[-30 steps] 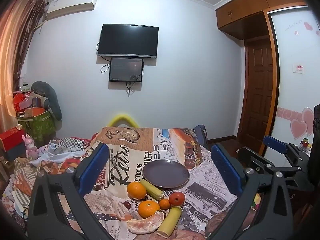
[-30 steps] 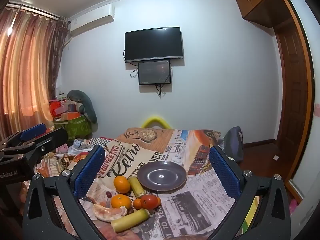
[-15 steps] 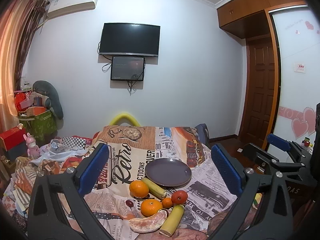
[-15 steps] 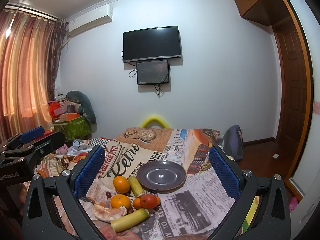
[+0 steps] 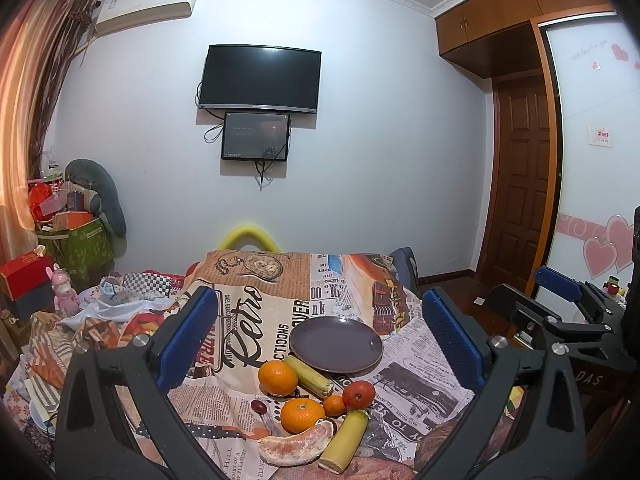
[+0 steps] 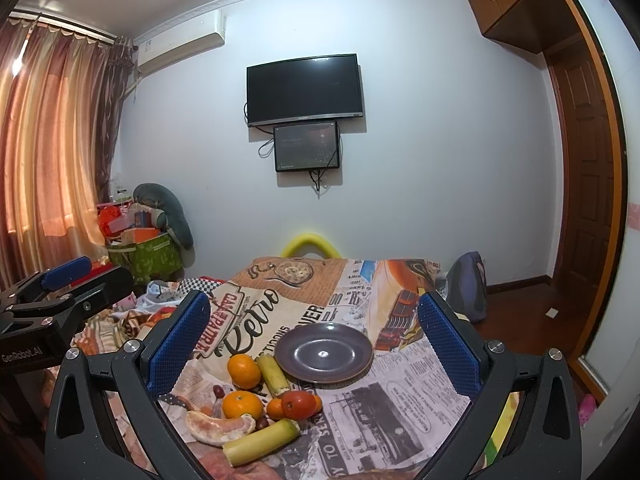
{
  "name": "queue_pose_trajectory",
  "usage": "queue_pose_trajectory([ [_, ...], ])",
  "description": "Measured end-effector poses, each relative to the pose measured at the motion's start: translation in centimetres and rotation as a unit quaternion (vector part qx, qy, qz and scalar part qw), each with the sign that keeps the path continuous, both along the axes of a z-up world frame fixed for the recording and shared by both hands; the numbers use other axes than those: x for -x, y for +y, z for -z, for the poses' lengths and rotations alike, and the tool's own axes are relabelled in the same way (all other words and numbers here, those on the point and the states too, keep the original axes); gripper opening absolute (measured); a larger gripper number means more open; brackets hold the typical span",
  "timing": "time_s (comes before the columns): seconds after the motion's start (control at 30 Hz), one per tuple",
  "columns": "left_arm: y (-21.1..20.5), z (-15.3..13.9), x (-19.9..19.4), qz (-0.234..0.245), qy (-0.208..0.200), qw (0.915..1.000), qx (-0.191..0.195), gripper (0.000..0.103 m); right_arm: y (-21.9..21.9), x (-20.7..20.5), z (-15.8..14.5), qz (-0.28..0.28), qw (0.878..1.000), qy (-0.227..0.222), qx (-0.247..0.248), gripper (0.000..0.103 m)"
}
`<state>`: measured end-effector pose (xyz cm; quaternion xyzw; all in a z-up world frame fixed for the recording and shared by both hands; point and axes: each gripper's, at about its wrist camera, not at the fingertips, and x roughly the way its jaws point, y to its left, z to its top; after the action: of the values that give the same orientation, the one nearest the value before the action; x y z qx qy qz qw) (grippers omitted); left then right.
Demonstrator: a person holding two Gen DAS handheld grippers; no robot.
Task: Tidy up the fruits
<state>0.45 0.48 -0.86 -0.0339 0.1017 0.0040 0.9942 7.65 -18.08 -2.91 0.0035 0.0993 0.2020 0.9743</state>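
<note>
An empty dark plate sits on a newspaper-print cloth. In front of it lie two oranges, a small tangerine, a red tomato-like fruit, a dark grape, a peeled pomelo wedge and two yellow-green cane pieces. My left gripper is open and empty, held above and short of the fruit. My right gripper is open and empty, likewise back from the fruit.
The right gripper shows at the right edge of the left wrist view; the left gripper shows at the left of the right wrist view. Cluttered bedding and boxes lie left. A wooden door stands right.
Both grippers have drifted slightly, so the fruit and plate sit a little differently in view. Both stay open and empty. Nothing on the cloth has moved.
</note>
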Motion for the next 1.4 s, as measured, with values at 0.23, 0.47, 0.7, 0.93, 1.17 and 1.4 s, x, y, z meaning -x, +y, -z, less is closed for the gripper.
queue_pose_trajectory([
  [0.23, 0.04, 0.08, 0.02, 0.001, 0.0, 1.0, 0.001, 0.103, -0.04, 0.05, -0.14, 0.0, 1.0, -0.001, 0.0, 0.103],
  [0.47, -0.03, 0.13, 0.07, 0.001, 0.0, 1.0, 0.001, 0.103, -0.05, 0.06, -0.08, 0.0, 1.0, -0.001, 0.0, 0.103],
  [0.7, 0.0, 0.1, -0.05, 0.001, 0.0, 1.0, 0.001, 0.103, -0.04, 0.07, -0.28, 0.0, 1.0, 0.0, -0.001, 0.103],
  [0.93, -0.11, 0.17, -0.04, 0.002, 0.001, 1.0, 0.002, 0.103, -0.06, 0.06, -0.24, 0.0, 1.0, -0.001, -0.002, 0.103],
  [1.17, -0.24, 0.16, -0.01, 0.002, -0.001, 1.0, 0.001, 0.103, -0.14, 0.11, -0.39, 0.0, 1.0, -0.001, -0.003, 0.103],
  [1.4, -0.25, 0.11, -0.02, 0.002, 0.0, 1.0, 0.001, 0.103, -0.01, 0.12, -0.46, 0.001, 1.0, -0.001, -0.001, 0.103],
])
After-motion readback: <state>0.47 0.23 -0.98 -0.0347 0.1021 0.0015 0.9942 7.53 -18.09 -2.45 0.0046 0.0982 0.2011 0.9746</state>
